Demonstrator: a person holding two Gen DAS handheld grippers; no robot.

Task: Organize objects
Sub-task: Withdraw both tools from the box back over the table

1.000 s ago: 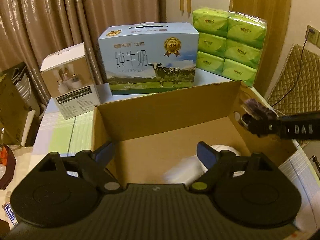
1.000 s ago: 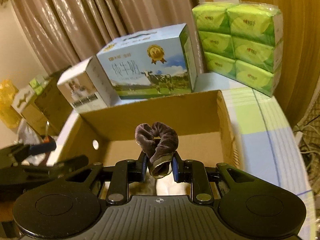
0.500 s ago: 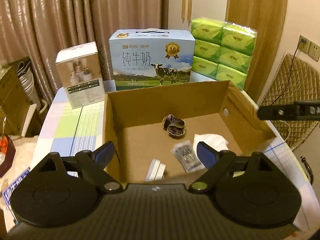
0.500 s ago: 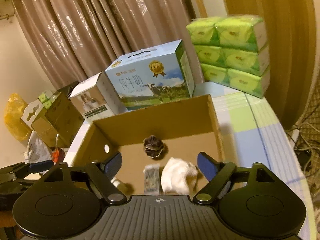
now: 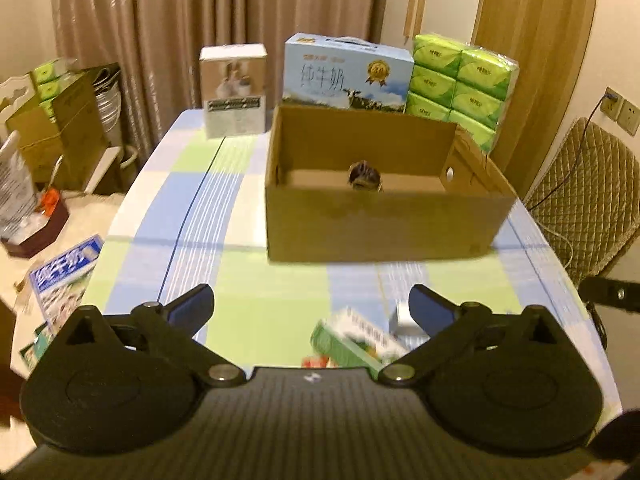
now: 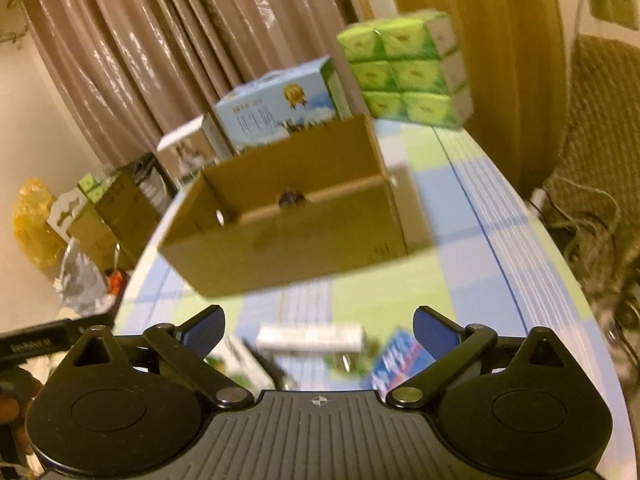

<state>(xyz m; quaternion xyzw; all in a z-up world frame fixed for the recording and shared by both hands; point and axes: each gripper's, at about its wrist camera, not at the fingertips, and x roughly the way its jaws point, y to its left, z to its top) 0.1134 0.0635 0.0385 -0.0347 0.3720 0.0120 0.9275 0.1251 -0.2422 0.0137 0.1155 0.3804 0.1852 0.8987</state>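
Note:
An open cardboard box (image 5: 380, 224) (image 6: 304, 240) stands on the checked tablecloth. A brown scrunchie (image 5: 363, 175) (image 6: 291, 197) lies inside it by the far wall. My left gripper (image 5: 310, 308) is open and empty, well in front of the box. Below it lie a green-and-white box (image 5: 352, 344) and a small white object (image 5: 404, 322). My right gripper (image 6: 318, 326) is open and empty, also pulled back. Between its fingers lie a white oblong box (image 6: 310, 338), a blue packet (image 6: 396, 372) and a green-white box (image 6: 244, 364), all blurred.
Behind the cardboard box stand a blue milk carton (image 5: 346, 74), a white appliance box (image 5: 234, 90) and stacked green tissue packs (image 5: 460, 84). A quilted chair (image 5: 580, 196) is at the right. Boxes and bags (image 6: 84, 236) clutter the floor at the left.
My right gripper opened and let go of the scrunchie, which now lies in the box. Both grippers have pulled back from over the box to the near part of the table.

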